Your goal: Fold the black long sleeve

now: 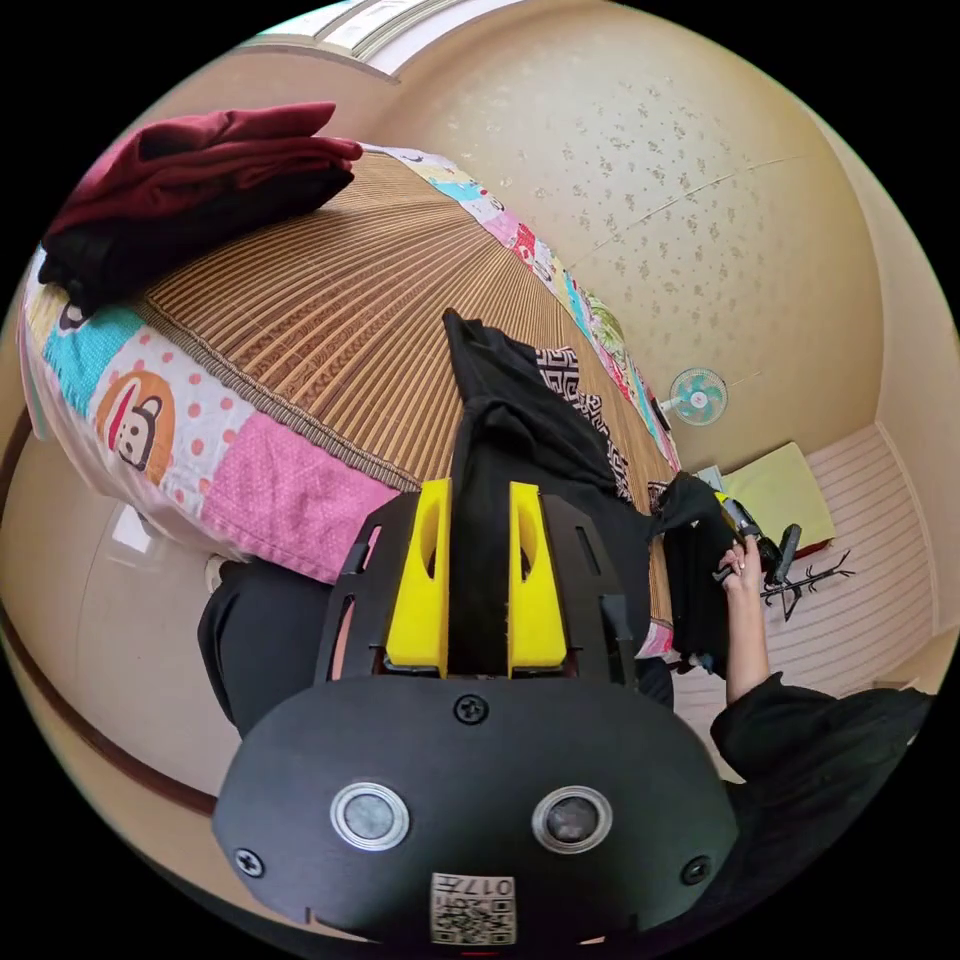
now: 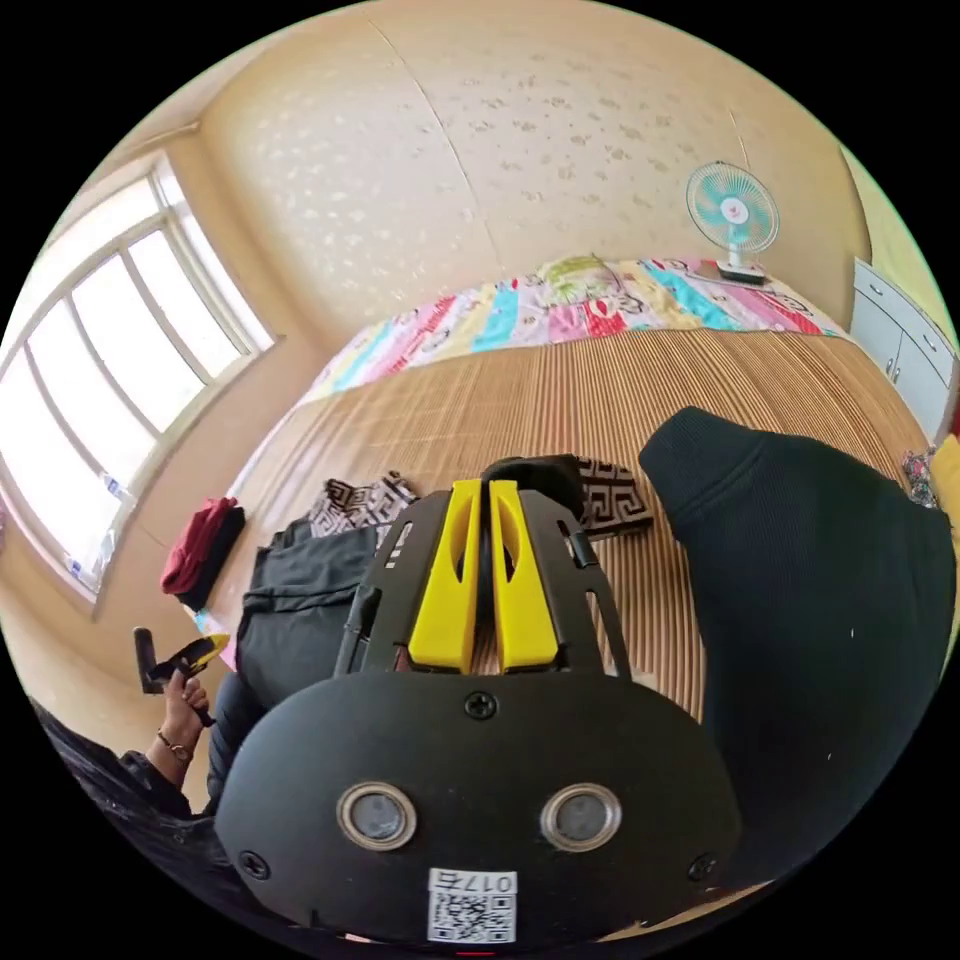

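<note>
The black long sleeve point(image 1: 520, 430) is lifted off the bed and stretched between both grippers. My left gripper point(image 1: 478, 492) is shut on a bunched fold of it, the dark fabric running up between the yellow jaws. A hand holds my right gripper point(image 1: 742, 522) off to the right, with black cloth hanging from it. In the right gripper view, the right gripper point(image 2: 487, 492) is shut on a black bunch of the long sleeve point(image 2: 300, 590). One sleeve with a ribbed cuff point(image 2: 820, 620) hangs large on the right. The left gripper point(image 2: 185, 655) shows small at lower left, held in a hand.
A bamboo mat point(image 1: 350, 300) covers the bed over a colourful quilt point(image 1: 260, 470). Folded dark red and black clothes point(image 1: 190, 190) are stacked at its far corner. A black-and-white patterned cloth point(image 2: 612, 500) lies under the shirt. A fan point(image 2: 732, 210), a white cabinet point(image 2: 900, 340) and a window point(image 2: 110, 370) border the room.
</note>
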Demonstrator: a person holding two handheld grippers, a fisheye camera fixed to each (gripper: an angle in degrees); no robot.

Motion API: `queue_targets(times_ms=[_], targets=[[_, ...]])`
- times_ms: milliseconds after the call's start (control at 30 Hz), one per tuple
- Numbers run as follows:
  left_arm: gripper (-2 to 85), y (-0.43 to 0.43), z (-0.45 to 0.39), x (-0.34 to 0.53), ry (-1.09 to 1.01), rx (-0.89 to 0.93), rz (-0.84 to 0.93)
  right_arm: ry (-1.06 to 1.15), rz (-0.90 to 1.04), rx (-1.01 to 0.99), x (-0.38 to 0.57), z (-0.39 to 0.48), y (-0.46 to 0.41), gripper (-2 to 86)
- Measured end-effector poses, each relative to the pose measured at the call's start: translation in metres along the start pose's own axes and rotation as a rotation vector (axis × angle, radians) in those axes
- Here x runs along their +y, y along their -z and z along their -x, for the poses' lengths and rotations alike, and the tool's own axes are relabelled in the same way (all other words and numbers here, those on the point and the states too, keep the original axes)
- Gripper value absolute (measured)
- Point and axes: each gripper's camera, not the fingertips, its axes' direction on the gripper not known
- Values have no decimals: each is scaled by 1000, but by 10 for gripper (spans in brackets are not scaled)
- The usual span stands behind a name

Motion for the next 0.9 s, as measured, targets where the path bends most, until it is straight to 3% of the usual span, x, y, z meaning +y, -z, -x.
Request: queue_targets(times_ms=[100, 267, 400, 500, 633, 733, 800, 900], targets=[[90, -9, 1, 17, -14, -16, 39, -61, 0, -75, 67, 11, 38, 28], [91, -15, 2, 31, 17, 27, 41, -237, 425, 96, 191, -18, 2, 61], [91, -11, -10, 36, -39, 42, 58, -162, 303, 166, 186, 9, 34, 72], [91, -11, -22, 46, -108, 12, 82, 38, 273, 119, 147, 48, 26, 86], [91, -14, -28, 61, -124, 28, 106, 255, 423, -34, 113, 85, -48, 104], [91, -12, -27, 72, -103, 60, 98, 377, 547, 112, 116, 100, -110, 79], [89, -7, -26, 77, -94, 54, 97, 418, 488, 103, 112, 103, -106, 56], [87, -1, -19, 85, -95, 28, 98, 301, 247, -177, 87, 86, -31, 40]])
